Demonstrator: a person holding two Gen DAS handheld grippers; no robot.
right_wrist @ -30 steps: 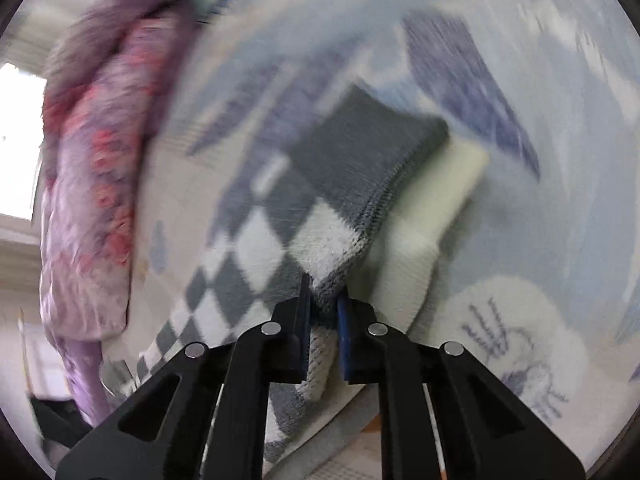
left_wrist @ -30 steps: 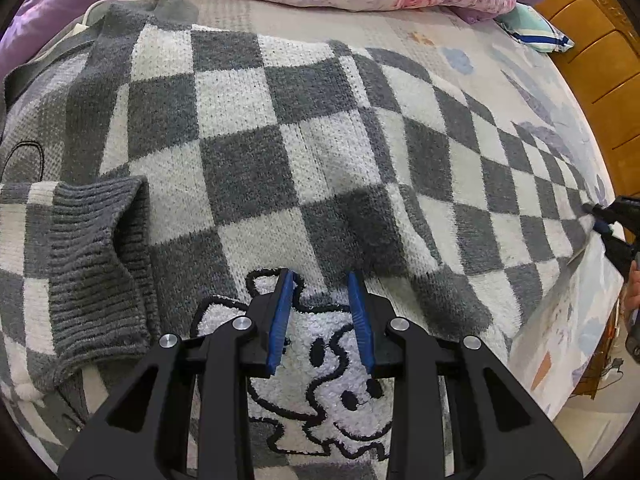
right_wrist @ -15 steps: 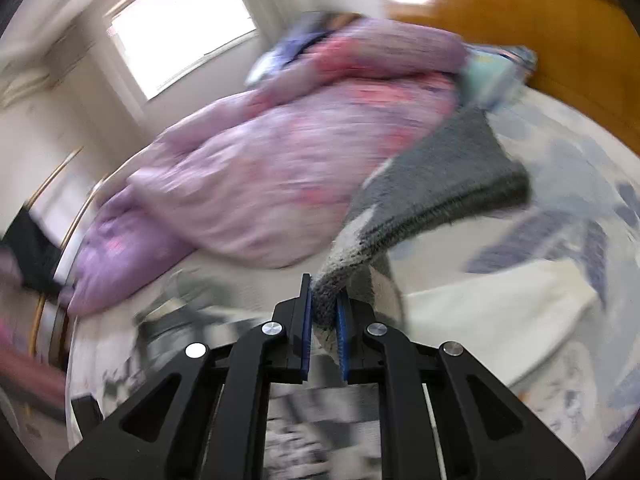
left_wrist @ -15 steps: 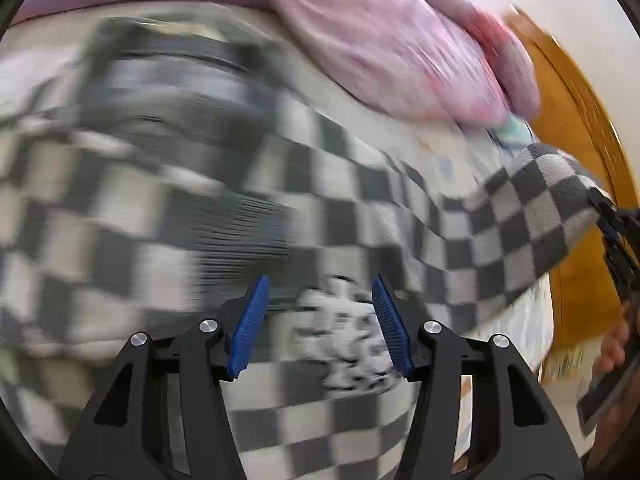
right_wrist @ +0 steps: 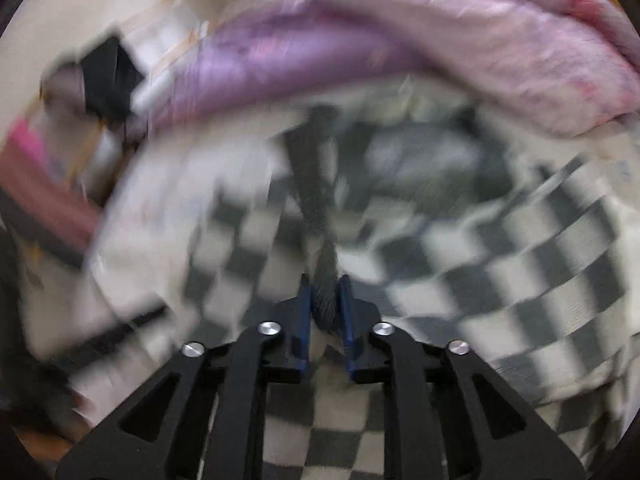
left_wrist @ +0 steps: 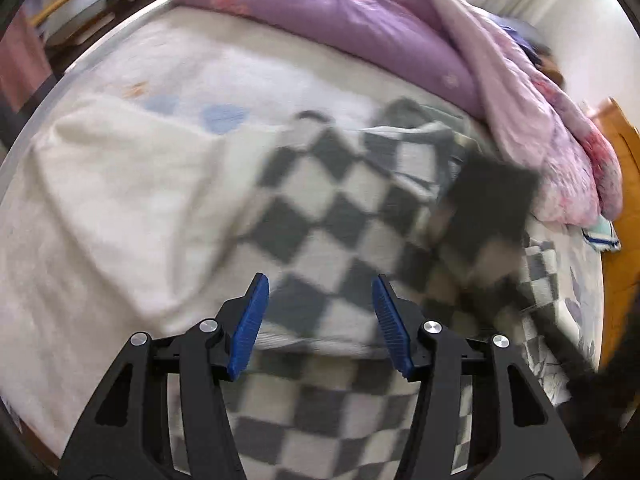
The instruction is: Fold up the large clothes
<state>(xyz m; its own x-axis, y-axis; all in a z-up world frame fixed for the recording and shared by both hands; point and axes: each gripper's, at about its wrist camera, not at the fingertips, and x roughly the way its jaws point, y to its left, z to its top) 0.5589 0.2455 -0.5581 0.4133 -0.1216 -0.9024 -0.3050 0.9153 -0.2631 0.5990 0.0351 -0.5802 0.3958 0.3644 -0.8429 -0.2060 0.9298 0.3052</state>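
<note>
My right gripper (right_wrist: pixel 325 304) pinches a dark ribbed edge of the sweater (left_wrist: pixel 328 240), which sprawls across the bed (left_wrist: pixel 120 208) near its right edge. My left gripper (left_wrist: pixel 316 316) gapes empty above it. Soft, floppy knit; I'd grab hems.

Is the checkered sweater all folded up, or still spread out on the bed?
Partly folded. The checkered sweater still sprawls across the bed, while the right gripper pinches its gray cuff.
</note>
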